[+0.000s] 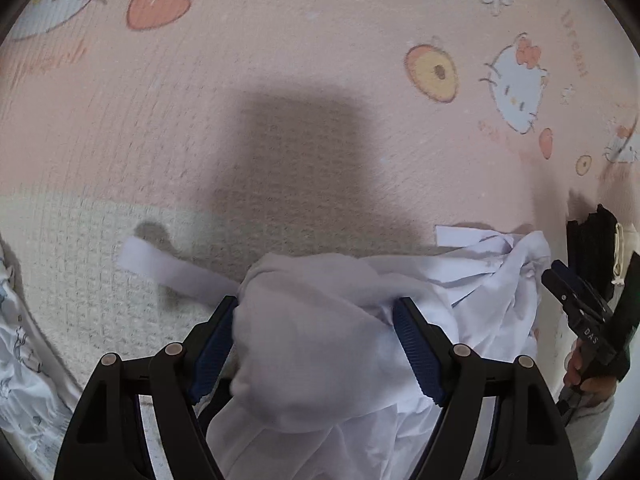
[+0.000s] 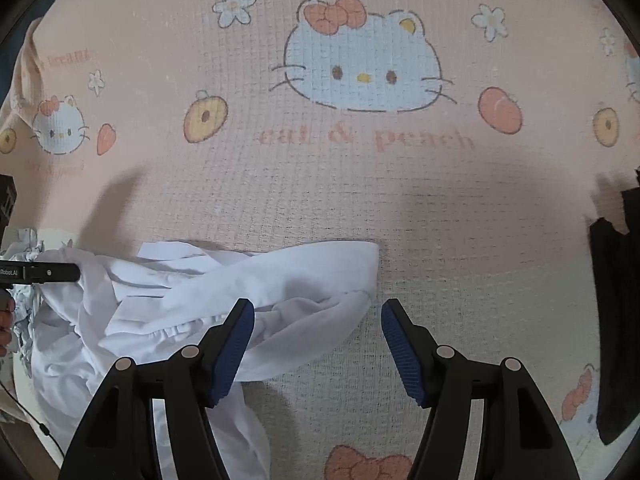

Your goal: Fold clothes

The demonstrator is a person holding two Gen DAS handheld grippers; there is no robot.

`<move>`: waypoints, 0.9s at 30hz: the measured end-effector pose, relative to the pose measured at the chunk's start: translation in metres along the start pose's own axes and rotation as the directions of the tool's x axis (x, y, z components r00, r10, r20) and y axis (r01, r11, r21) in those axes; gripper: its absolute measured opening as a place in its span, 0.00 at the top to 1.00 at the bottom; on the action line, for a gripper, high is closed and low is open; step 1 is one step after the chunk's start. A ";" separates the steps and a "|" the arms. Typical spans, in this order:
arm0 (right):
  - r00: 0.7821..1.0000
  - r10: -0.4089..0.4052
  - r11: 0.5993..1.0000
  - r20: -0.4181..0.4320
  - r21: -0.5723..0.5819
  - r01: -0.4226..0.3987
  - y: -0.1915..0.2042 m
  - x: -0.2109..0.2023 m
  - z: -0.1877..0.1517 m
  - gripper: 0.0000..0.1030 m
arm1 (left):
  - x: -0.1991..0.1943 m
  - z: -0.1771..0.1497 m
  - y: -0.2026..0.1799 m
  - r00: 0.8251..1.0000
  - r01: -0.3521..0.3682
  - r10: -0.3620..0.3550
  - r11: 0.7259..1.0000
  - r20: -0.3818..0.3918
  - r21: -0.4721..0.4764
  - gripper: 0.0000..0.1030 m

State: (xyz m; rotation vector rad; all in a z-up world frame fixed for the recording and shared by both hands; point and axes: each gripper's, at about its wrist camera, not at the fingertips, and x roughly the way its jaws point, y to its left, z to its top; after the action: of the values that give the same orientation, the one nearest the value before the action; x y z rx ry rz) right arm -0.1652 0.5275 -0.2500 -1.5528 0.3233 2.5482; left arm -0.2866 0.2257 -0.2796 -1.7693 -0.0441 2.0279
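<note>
Right up close in the left wrist view, the left gripper stands wide with a fat bunch of the white garment bulging up between its blue pads. The cloth fills the gap from pad to pad, so it reads as a grip on that bundle. A white strap trails off the bundle to the left and lies flat on the blanket. Beyond it, pink printed blanket runs open all the way to the top of the frame.

Over to the right wrist view: the right gripper has its jaws spread apart, nothing between them but bare blanket. The garment's folded edge ends just left of centre. Its left finger sits over the cloth, while the right finger is over clear blanket. The garment lies crumpled toward the lower left, spilling down under the gripper.

A dark cloth sits at the far right edge, well apart from the white one. Between them there is plenty of open blanket.
</note>
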 end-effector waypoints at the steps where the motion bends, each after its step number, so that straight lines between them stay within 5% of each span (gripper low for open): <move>1: 1.000 0.004 1.000 -0.002 -0.001 -0.004 -0.001 0.001 0.001 0.37 | -0.001 0.000 -0.003 1.000 -0.002 0.002 1.000 0.012 0.019 0.30; 3: 1.000 0.005 1.000 -0.010 -0.001 -0.005 -0.003 0.003 0.003 0.37 | -0.001 -0.001 -0.007 0.999 -0.024 0.022 0.998 0.030 0.059 0.54; 7: 0.999 0.012 0.999 -0.040 -0.050 -0.014 0.002 0.011 0.005 0.37 | 0.002 -0.001 -0.012 0.997 -0.063 0.060 0.993 0.038 0.096 0.78; 8: 0.999 0.013 0.997 -0.050 -0.070 -0.017 0.005 0.014 0.006 0.44 | 0.001 -0.001 -0.011 0.997 -0.062 0.058 0.994 0.045 0.089 0.80; 9: 0.998 0.012 0.996 -0.061 -0.092 -0.017 0.008 0.017 0.006 0.53 | -0.001 0.001 -0.011 0.997 -0.057 0.052 0.995 0.054 0.079 0.81; 10: 0.997 -0.028 0.991 -0.070 -0.135 0.018 0.012 0.021 0.006 0.78 | -0.003 0.002 -0.010 0.997 -0.051 0.047 0.996 0.063 0.069 0.83; 11: 0.995 -0.066 0.983 -0.077 -0.177 0.052 0.017 0.025 0.006 0.91 | -0.004 0.003 -0.009 0.997 -0.046 0.041 0.997 0.072 0.058 0.86; 18: 0.995 -0.096 0.980 -0.031 -0.177 0.089 0.013 0.017 0.029 0.95 | -0.018 0.018 -0.008 0.991 -0.077 0.066 0.993 0.116 0.086 0.87; 27: 0.985 -0.169 0.967 0.016 -0.191 0.169 0.000 0.010 0.072 0.95 | -0.040 0.053 0.013 0.979 -0.013 0.016 1.000 0.204 -0.017 0.87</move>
State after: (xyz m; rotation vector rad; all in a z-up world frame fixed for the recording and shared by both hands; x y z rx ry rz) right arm -0.2314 0.5460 -0.2273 -1.5679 -0.0563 2.5067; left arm -0.3374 0.2143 -0.2369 -1.5677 -0.1109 2.2183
